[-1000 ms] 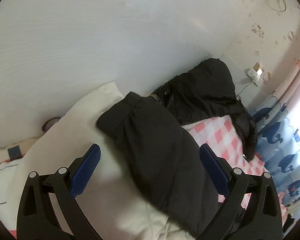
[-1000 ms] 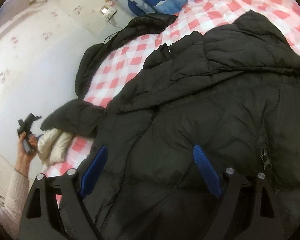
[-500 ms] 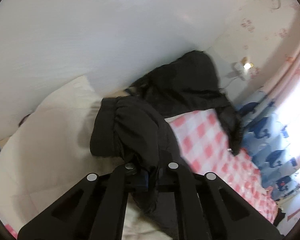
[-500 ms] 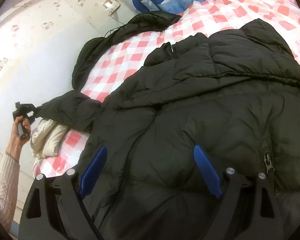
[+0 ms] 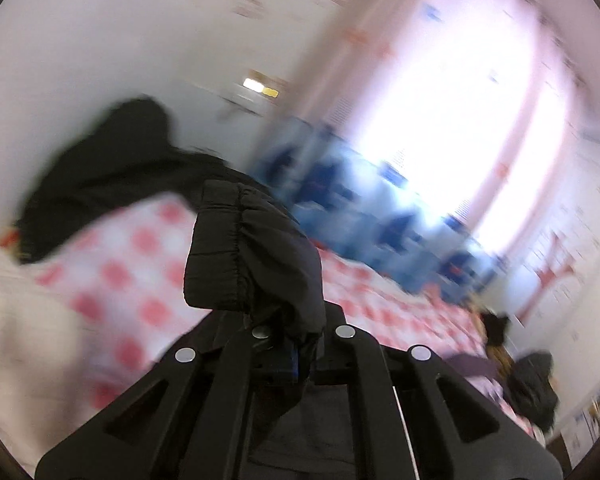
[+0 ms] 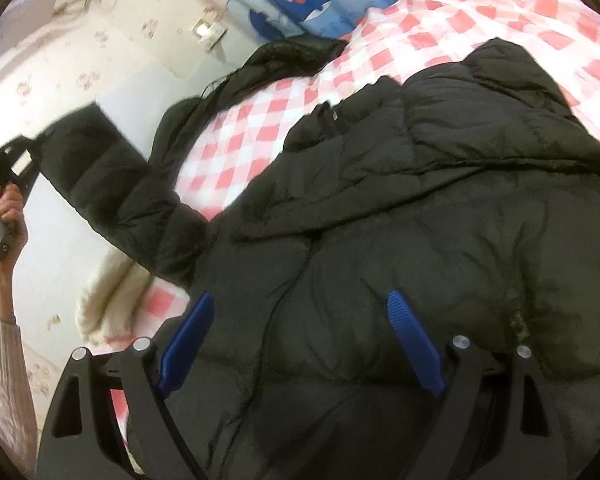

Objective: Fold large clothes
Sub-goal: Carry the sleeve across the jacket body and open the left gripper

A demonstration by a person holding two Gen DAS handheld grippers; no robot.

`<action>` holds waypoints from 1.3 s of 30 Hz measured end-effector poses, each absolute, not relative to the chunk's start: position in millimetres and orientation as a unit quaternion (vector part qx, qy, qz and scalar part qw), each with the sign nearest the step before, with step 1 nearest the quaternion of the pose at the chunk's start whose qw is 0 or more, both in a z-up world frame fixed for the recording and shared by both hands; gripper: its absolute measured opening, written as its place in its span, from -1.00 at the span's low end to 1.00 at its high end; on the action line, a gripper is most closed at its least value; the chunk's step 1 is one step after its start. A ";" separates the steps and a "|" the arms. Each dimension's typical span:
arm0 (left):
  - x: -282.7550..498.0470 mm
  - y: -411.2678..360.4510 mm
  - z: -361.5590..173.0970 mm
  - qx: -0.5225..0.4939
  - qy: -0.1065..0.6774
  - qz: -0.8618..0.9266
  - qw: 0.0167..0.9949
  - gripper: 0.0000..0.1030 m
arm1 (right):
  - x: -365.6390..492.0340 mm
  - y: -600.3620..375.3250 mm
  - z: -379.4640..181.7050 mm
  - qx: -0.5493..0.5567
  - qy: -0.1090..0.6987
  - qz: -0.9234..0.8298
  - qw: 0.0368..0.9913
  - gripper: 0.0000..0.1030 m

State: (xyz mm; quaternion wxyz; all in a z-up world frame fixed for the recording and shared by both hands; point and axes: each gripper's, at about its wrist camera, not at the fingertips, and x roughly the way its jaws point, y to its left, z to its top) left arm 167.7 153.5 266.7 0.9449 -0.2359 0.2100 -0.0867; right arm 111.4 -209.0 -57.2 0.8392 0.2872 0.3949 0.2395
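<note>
A large black puffer jacket lies spread over a bed with a red-and-white checked sheet. Its left sleeve is stretched up off the bed, and my left gripper, held in a person's hand, is shut on the cuff. The left wrist view, blurred by motion, shows the gathered cuff standing up from my shut left gripper. My right gripper hovers open just over the jacket's body, blue pads wide apart, nothing between them. The zipper pull lies to its right.
A second black garment lies along the wall at the head of the bed. A cream pillow sits by the bed's left edge. Blue whale-print bedding and a bright curtained window are beyond. A wall socket is nearby.
My left gripper went from open over the sleeve to shut on its cuff, then swung up and away, lifting the sleeve off the pillow. My right gripper stayed put.
</note>
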 end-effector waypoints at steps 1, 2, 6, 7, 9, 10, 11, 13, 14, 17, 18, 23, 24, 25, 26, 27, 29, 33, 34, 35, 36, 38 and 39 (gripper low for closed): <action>175.3 126.1 264.8 -0.230 0.216 -0.107 0.943 -0.96 | 110.8 -215.6 -55.0 0.298 0.391 0.233 0.839 0.65; 182.3 104.1 261.8 -0.225 0.223 -0.123 0.941 -0.96 | 109.9 -220.8 -53.3 0.309 0.387 0.232 0.837 0.65; 209.0 7.9 228.7 -0.208 0.262 -0.185 0.924 -0.96 | 106.6 -248.5 -48.0 0.360 0.367 0.221 0.829 0.67; 213.2 -11.8 215.8 -0.206 0.272 -0.197 0.919 -0.96 | 105.8 -258.8 -47.8 0.378 0.360 0.215 0.826 0.69; 222.4 -53.2 182.6 -0.199 0.296 -0.222 0.907 -0.96 | 104.6 -275.8 -48.4 0.410 0.348 0.207 0.817 0.69; 227.0 -71.4 163.4 -0.199 0.311 -0.232 0.900 -0.96 | 104.4 -283.2 -49.0 0.423 0.343 0.203 0.814 0.69; 226.3 -82.3 147.2 -0.201 0.323 -0.239 0.893 -0.96 | 104.2 -294.7 -49.9 0.441 0.336 0.193 0.810 0.69; 233.1 -115.1 101.6 -0.197 0.356 -0.252 0.878 -0.96 | 102.1 -310.7 -50.0 0.464 0.323 0.179 0.805 0.69; 236.5 -127.5 80.5 -0.197 0.372 -0.255 0.870 -0.96 | 99.9 -321.1 -49.5 0.478 0.313 0.174 0.802 0.69; 240.7 -162.4 12.9 -0.171 0.423 -0.250 0.854 -0.96 | 95.3 -342.8 -46.7 0.506 0.288 0.161 0.797 0.71; 241.4 -174.2 -12.7 -0.162 0.445 -0.249 0.845 -0.96 | 94.2 -347.5 -46.8 0.513 0.283 0.159 0.795 0.71; 244.8 -205.0 -85.6 -0.118 0.531 -0.239 0.804 -0.85 | 92.8 -363.2 -51.4 0.544 0.273 0.153 0.779 0.72; 247.3 -206.3 -87.8 -0.111 0.538 -0.240 0.800 -0.81 | 93.0 -366.1 -52.8 0.548 0.272 0.153 0.776 0.72; 249.6 -206.6 -87.8 -0.106 0.545 -0.243 0.795 -0.74 | 93.7 -366.7 -53.4 0.551 0.272 0.153 0.774 0.72; 249.8 -206.2 -84.4 -0.101 0.553 -0.250 0.788 -0.69 | 94.5 -367.3 -55.2 0.555 0.272 0.153 0.771 0.73; 247.8 -202.9 -76.4 -0.098 0.559 -0.258 0.782 -0.52 | 95.2 -368.3 -56.1 0.557 0.272 0.153 0.769 0.73; 240.2 -189.1 -52.3 -0.089 0.547 -0.267 0.788 -0.03 | 98.5 -368.7 -56.9 0.558 0.271 0.153 0.769 0.73; 217.8 -128.9 0.5 -0.092 0.495 -0.270 0.821 0.70 | 100.3 -364.2 -39.5 0.512 0.264 0.146 0.804 0.73; 214.6 -113.8 7.8 -0.094 0.491 -0.269 0.823 0.70 | 102.0 -359.9 -32.2 0.494 0.261 0.148 0.816 0.74; 211.8 -100.7 13.0 -0.095 0.486 -0.263 0.828 0.70 | 102.6 -352.8 -23.8 0.476 0.257 0.159 0.826 0.77; 208.4 -84.0 20.3 -0.096 0.480 -0.253 0.835 0.70 | 104.9 -346.4 -19.1 0.464 0.258 0.169 0.830 0.79; 204.4 -49.6 29.2 -0.106 0.467 -0.231 0.847 0.72 | 113.7 -329.3 -13.4 0.428 0.275 0.178 0.842 0.79; 203.2 -28.4 31.0 -0.114 0.462 -0.215 0.853 0.73 | 118.4 -323.8 -14.0 0.417 0.282 0.178 0.845 0.79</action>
